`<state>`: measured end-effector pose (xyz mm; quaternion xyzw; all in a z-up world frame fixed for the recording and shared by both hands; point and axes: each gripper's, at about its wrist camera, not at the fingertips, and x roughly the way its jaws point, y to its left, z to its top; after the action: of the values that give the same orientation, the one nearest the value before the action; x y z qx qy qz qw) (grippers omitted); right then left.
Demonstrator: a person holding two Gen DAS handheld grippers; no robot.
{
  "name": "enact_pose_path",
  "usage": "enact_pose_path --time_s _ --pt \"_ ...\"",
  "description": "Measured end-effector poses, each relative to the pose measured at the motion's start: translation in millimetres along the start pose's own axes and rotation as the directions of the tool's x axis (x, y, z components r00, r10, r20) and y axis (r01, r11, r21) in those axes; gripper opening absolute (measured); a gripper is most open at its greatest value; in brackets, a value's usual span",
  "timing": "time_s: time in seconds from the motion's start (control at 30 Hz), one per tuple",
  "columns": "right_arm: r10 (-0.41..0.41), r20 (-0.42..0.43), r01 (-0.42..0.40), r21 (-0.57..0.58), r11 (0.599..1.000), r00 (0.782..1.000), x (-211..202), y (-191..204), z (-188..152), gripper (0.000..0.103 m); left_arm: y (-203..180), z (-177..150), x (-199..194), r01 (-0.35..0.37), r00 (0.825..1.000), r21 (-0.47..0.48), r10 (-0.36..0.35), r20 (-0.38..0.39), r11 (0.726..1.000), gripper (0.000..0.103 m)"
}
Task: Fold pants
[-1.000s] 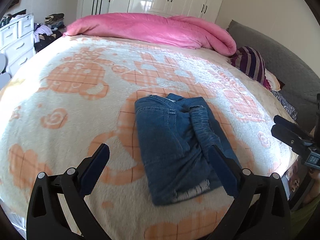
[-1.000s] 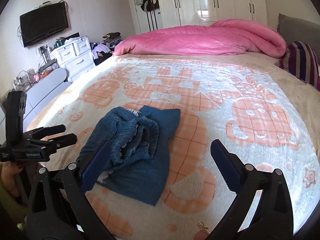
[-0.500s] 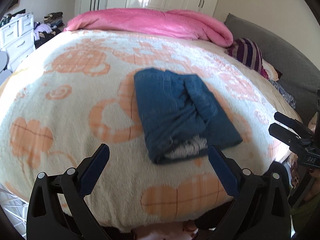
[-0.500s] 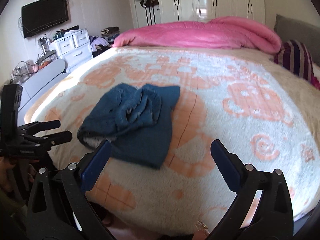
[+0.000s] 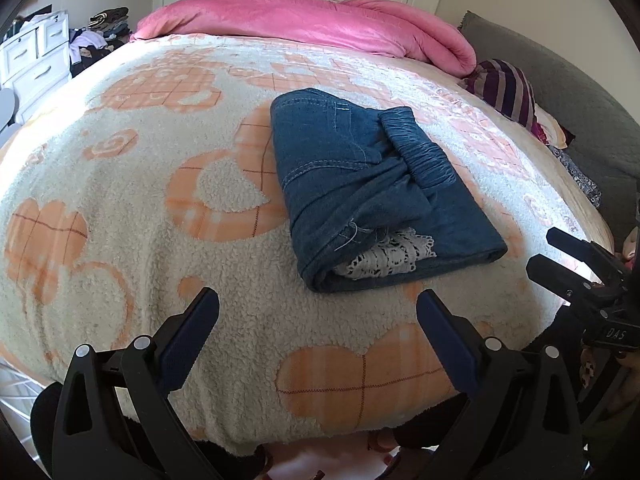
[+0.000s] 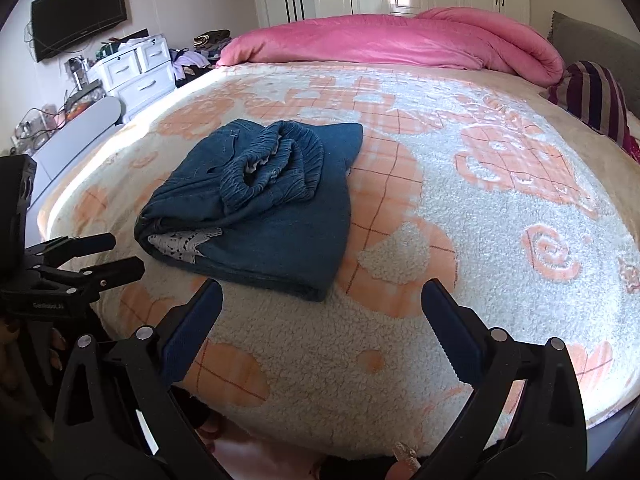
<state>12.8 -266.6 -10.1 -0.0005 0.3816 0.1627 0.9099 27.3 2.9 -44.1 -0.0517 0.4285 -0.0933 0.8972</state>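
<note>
Blue denim pants (image 5: 368,184) lie folded into a compact rectangle on the bed, with white lace trim showing at the near open end and the gathered waistband on top. The same folded pants (image 6: 260,200) sit left of centre in the right wrist view. My left gripper (image 5: 318,308) is open and empty, held back over the bed's near edge, short of the pants. My right gripper (image 6: 322,300) is likewise open and empty, just short of the bundle's near edge. Each gripper appears from the side in the other's view, left gripper (image 6: 88,256), right gripper (image 5: 560,256).
A cream and orange fleece blanket (image 5: 140,200) covers the bed. A rolled pink duvet (image 5: 320,20) lies along the far end, a striped pillow (image 5: 504,88) at the right. White drawers (image 6: 132,72) and a wall television (image 6: 80,12) stand left; wardrobes behind.
Both grippers have drawn back from the folded pants toward the near edge of the bed. The pants lie as before and both grippers stayed open.
</note>
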Motion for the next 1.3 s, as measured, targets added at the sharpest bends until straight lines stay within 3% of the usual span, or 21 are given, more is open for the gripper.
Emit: enact_pose_path --time_s 1.3 --pt "-0.005 0.003 0.005 0.007 1.0 1.0 -3.2 -2.0 3.5 0.094 -2.0 6.2 -10.3 -0.024 1.0 -0.009 0.024 0.018 1.0 0.099"
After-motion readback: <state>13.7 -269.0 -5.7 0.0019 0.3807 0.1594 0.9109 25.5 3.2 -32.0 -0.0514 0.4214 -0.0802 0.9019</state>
